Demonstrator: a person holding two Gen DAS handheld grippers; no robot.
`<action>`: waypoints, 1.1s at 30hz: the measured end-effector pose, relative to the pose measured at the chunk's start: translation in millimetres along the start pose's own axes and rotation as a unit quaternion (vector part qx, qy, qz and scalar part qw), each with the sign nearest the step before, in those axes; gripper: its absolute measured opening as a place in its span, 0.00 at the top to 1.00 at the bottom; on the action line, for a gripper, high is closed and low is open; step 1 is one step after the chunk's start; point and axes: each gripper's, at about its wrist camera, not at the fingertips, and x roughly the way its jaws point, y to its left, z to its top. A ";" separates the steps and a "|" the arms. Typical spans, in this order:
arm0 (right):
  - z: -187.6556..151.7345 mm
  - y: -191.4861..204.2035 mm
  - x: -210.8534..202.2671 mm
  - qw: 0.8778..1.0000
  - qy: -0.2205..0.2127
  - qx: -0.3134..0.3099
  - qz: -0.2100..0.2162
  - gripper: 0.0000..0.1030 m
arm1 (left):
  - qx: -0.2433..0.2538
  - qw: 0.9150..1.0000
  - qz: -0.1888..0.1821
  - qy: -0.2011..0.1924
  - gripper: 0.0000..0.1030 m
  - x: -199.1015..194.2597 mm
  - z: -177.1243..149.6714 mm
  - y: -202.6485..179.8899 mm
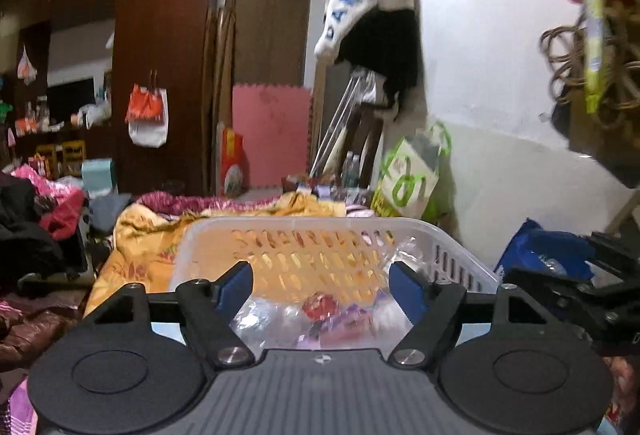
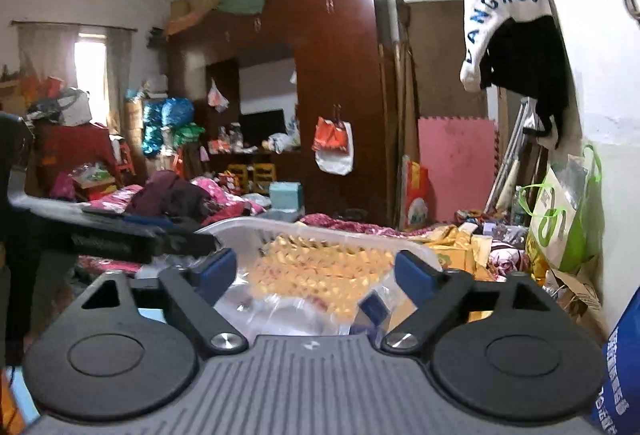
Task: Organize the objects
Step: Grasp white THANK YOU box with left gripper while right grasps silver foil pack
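A translucent white plastic basket (image 1: pixel 304 225) with a slotted wall sits on a yellow bedspread just ahead of both grippers; it also shows in the right wrist view (image 2: pixel 256 225). Clear plastic packets (image 1: pixel 316 315) with red and purple contents lie in its near part, and in the right wrist view (image 2: pixel 288 307) too. My left gripper (image 1: pixel 322 285) is open and empty, its blue pads over the basket's near side. My right gripper (image 2: pixel 314 273) is open and empty over the same basket. The right gripper's black body (image 1: pixel 576 287) shows at the right of the left wrist view.
A yellow patterned bedspread (image 1: pixel 140 247) covers the bed, with piled clothes (image 1: pixel 36 219) to the left. A blue bag (image 1: pixel 540 255) lies right of the basket. A green-and-white bag (image 2: pixel 560 219) leans on the white wall. A brown wardrobe (image 2: pixel 340 75) and a pink foam mat (image 2: pixel 456 167) stand behind.
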 end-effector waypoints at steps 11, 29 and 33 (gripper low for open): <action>-80.7 -13.7 9.8 0.990 0.115 0.074 0.022 0.00 | -0.005 0.999 0.037 0.014 0.12 -62.0 -114.9 22.4; -101.2 3.5 41.1 0.984 0.172 0.028 -0.025 0.10 | -0.030 0.993 0.067 0.087 0.12 -11.1 -124.0 36.6; -103.8 1.2 44.1 0.982 0.183 0.028 -0.042 0.31 | -0.030 0.992 0.077 0.101 0.14 -2.2 -122.0 33.9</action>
